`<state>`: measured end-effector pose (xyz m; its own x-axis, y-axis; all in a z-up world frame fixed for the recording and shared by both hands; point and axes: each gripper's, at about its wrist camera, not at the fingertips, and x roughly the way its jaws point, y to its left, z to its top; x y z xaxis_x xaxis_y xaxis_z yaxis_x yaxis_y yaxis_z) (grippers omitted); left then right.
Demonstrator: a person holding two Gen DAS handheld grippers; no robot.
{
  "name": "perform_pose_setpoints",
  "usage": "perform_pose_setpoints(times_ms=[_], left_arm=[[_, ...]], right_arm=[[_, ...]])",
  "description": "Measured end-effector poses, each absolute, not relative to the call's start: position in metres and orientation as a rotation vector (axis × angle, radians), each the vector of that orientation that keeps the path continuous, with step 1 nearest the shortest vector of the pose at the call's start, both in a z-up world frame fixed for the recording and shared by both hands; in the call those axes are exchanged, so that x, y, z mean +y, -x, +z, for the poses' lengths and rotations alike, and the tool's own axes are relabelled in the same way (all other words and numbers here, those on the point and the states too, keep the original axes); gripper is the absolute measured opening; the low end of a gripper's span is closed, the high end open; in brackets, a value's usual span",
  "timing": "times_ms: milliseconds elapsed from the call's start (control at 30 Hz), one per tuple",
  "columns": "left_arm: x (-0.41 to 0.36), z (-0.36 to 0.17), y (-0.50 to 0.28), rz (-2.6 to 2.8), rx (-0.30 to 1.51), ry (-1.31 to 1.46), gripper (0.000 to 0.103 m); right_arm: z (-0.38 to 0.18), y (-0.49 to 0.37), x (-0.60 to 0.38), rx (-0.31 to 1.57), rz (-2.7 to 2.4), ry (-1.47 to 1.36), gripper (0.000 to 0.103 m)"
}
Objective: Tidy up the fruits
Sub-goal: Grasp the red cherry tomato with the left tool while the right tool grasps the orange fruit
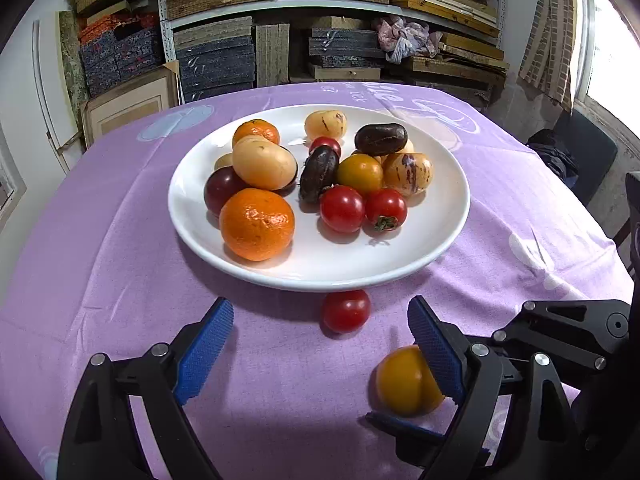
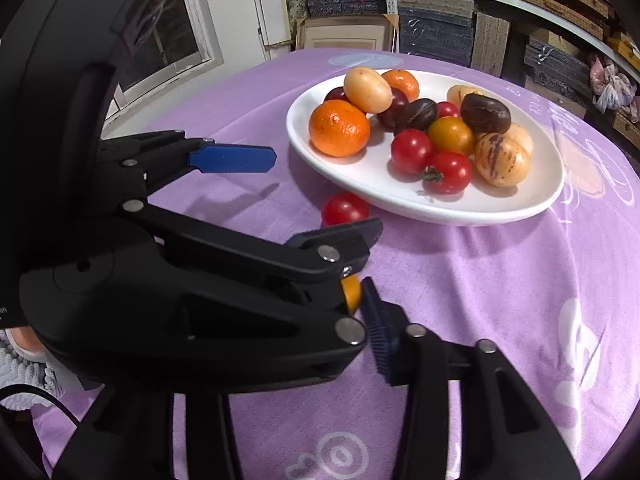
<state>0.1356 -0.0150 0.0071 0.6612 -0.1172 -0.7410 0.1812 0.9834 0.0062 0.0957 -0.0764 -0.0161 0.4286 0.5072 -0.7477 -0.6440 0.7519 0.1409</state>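
Note:
A white plate (image 1: pixel 440 248) (image 2: pixel 500 212) on the purple cloth holds oranges, red and yellow tomatoes, dark plums and pale striped fruits. One red tomato (image 1: pixel 346 310) (image 2: pixel 344 208) lies on the cloth against the plate's near rim. My left gripper (image 1: pixel 320 354) stands open just short of it, nothing between its blue pads. A yellow tomato (image 1: pixel 404 380) (image 2: pixel 352 296) sits beside the left gripper's right finger. My right gripper (image 2: pixel 357 286) is shut on it. One of its fingers (image 1: pixel 400 424) touches the tomato from below, and the other is hidden behind the left gripper.
The two grippers cross, and the left one (image 2: pixel 324 194) lies over the right one's left finger. Shelves (image 1: pixel 320 20) stacked with mats and boards stand behind the table. A dark chair (image 1: pixel 576 160) is at the right, and a window (image 2: pixel 168 40) is on the left.

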Motion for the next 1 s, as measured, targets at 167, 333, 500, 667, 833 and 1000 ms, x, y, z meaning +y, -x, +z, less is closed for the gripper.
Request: perform_pose_setpoints(times_ms=[167,333,500,667,833,1000], left_arm=[[-0.026,-0.001,-0.142,-0.224,0.840,-0.069,0.079],[-0.021,-0.005,-0.146,-0.270,0.863,0.000,0.047],[-0.010,-0.008,-0.140,-0.263,0.861,-0.002,0.026],[-0.012,-0.004,-0.124,-0.260,0.832,-0.039,0.025],[-0.010,-0.002,-0.121,-0.246,0.826,-0.039,0.025],[-0.005,-0.004,-0.125,-0.233,0.837,-0.024,0.025]], right_arm=[[-0.014,-0.091,-0.084,0.873,0.723,0.178,0.037],[-0.013,-0.080,-0.099,0.883,0.719,0.175,0.036],[-0.013,-0.072,-0.118,0.883,0.692,0.156,0.028],[-0.012,-0.070,-0.142,0.893,0.651,0.114,0.021],[-0.013,-0.079,-0.145,0.892,0.655,0.111,0.025],[-0.011,-0.077,-0.119,0.854,0.695,0.186,0.059]])
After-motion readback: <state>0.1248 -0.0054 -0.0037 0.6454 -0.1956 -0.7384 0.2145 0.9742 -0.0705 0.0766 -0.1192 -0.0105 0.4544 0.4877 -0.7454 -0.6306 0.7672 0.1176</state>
